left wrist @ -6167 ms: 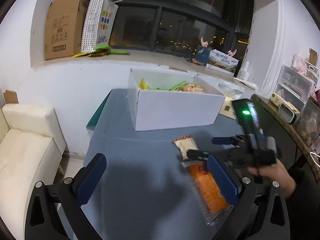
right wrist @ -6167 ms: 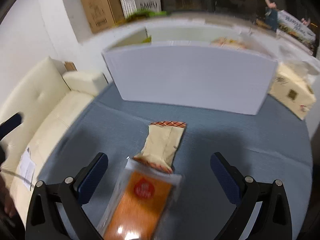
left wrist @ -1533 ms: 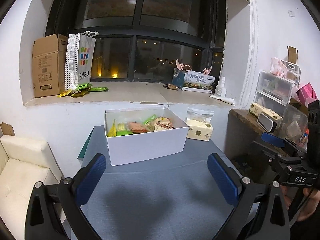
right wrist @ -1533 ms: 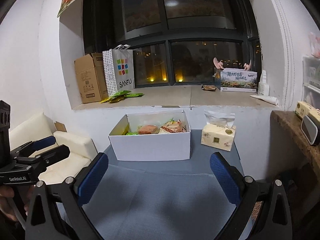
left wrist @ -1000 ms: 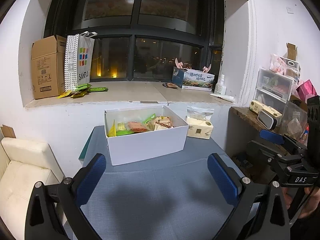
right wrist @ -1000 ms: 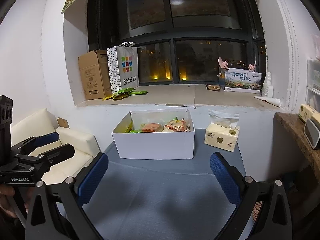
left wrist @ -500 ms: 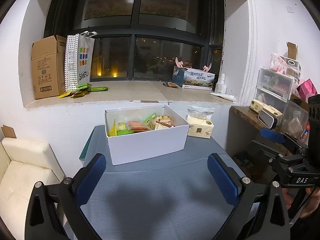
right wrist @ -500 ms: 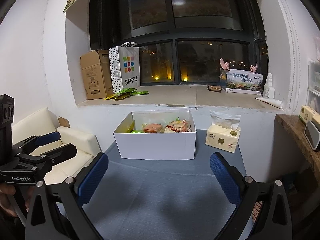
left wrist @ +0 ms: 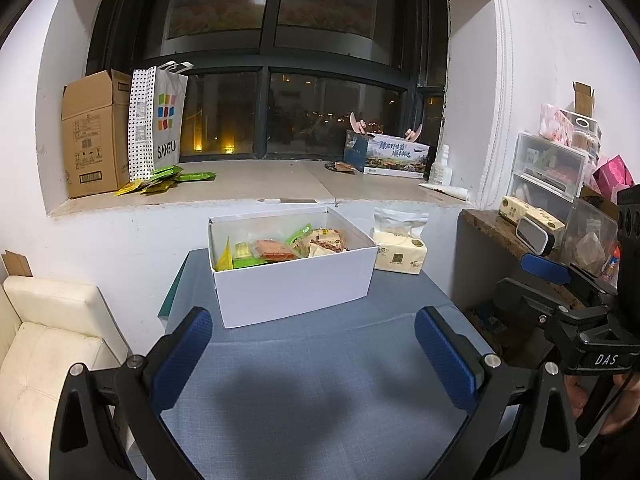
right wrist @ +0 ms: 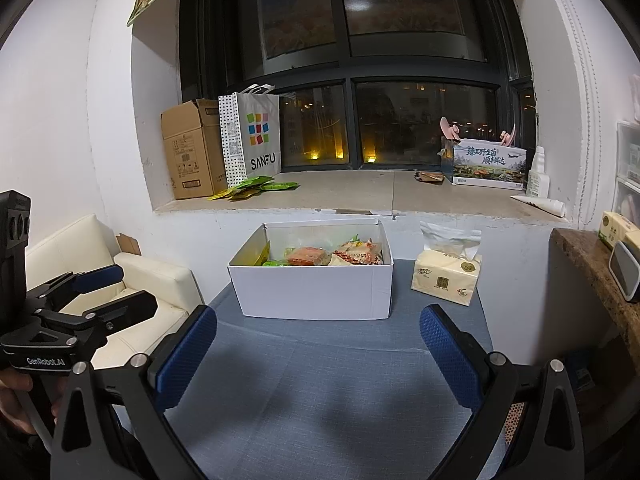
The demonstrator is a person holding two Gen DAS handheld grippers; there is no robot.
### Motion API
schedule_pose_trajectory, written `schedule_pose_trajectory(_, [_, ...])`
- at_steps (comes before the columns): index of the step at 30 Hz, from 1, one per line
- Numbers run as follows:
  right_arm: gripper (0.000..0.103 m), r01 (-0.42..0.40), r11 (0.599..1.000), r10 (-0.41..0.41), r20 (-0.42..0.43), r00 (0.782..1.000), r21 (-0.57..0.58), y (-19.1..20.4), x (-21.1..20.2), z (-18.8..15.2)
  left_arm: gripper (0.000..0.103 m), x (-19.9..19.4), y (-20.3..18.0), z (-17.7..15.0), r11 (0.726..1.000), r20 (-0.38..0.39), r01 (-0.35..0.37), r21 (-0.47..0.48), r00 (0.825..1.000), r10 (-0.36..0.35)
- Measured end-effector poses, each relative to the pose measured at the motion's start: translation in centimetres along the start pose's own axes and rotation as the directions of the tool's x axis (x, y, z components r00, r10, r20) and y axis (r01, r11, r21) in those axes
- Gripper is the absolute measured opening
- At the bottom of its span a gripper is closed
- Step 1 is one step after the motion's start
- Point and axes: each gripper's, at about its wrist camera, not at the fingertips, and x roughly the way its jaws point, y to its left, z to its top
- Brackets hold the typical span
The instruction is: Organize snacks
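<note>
A white box (left wrist: 296,284) (right wrist: 316,290) stands at the far side of the blue-grey table (left wrist: 320,392) (right wrist: 320,392). It holds several snack packets, orange (left wrist: 272,250) (right wrist: 306,257), green and yellow. My left gripper (left wrist: 314,354) is open and empty, held back above the table's near part. My right gripper (right wrist: 318,350) is open and empty too, at about the same distance from the box. Each gripper shows at the edge of the other's view, the right one at the right of the left wrist view (left wrist: 560,292), the left one at the left of the right wrist view (right wrist: 88,296).
A tissue pack (left wrist: 400,254) (right wrist: 446,276) sits right of the box. A cream sofa (left wrist: 44,344) stands left of the table. The window sill holds a cardboard box (left wrist: 90,132), a paper bag (left wrist: 156,120) and green packets (left wrist: 168,178). A wooden shelf (left wrist: 516,236) with bins is at the right.
Six seconds ago two snack packets lay on the table by the right gripper; now they are gone from the table. Over the last second both grippers barely moved.
</note>
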Motion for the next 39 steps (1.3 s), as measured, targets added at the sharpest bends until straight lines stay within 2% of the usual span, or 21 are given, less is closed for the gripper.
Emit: schedule_pose_trajectory(39, [0.103, -0.021, 1.000, 0.021, -0.006, 1.000, -0.010, 0.36, 0.18, -0.22, 0.103, -0.03, -0.09, -0.27, 1.000, -0.008, -0.002, -0.003, 1.000, 0.002])
